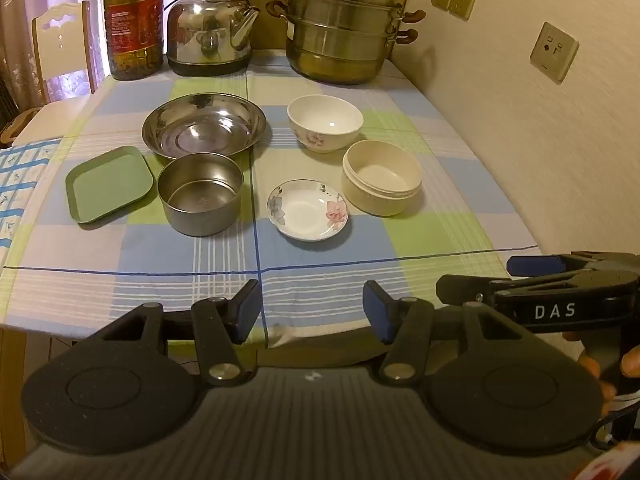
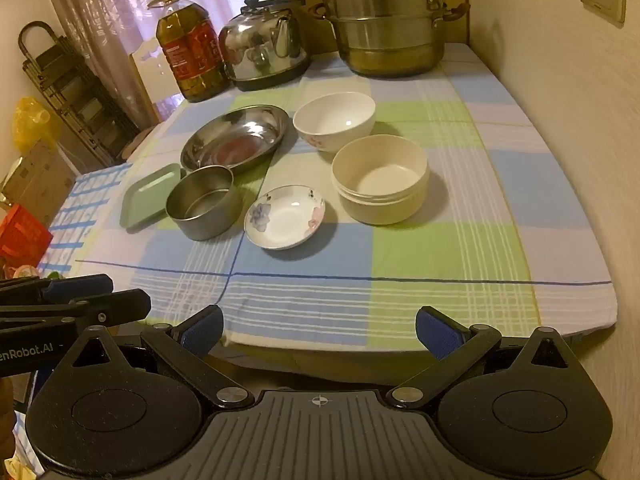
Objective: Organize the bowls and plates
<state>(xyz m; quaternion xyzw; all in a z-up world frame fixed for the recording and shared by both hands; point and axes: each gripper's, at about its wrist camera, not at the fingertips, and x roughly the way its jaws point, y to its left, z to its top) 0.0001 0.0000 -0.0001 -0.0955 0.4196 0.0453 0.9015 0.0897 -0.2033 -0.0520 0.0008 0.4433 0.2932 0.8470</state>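
Observation:
On the checked tablecloth lie a green square plate [image 1: 109, 184] [image 2: 148, 196], a wide steel dish [image 1: 204, 125] [image 2: 236, 138], a small steel pot [image 1: 200, 193] [image 2: 204, 202], a flowered saucer [image 1: 307, 209] [image 2: 285, 216], a white flowered bowl [image 1: 325, 122] [image 2: 334, 120] and a cream round bowl [image 1: 382, 176] [image 2: 380, 178]. My left gripper [image 1: 312, 310] is open and empty at the table's near edge. My right gripper [image 2: 318, 330] is open and empty, also at the near edge; it shows from the side in the left wrist view [image 1: 532, 276].
At the back stand an oil bottle [image 1: 134, 20] [image 2: 190, 46], a steel kettle [image 1: 210, 30] [image 2: 264, 46] and a stacked steamer pot [image 1: 344, 24] [image 2: 386, 16]. A wall [image 1: 540, 120] runs along the table's right side. A chair [image 1: 64, 48] stands at the back left.

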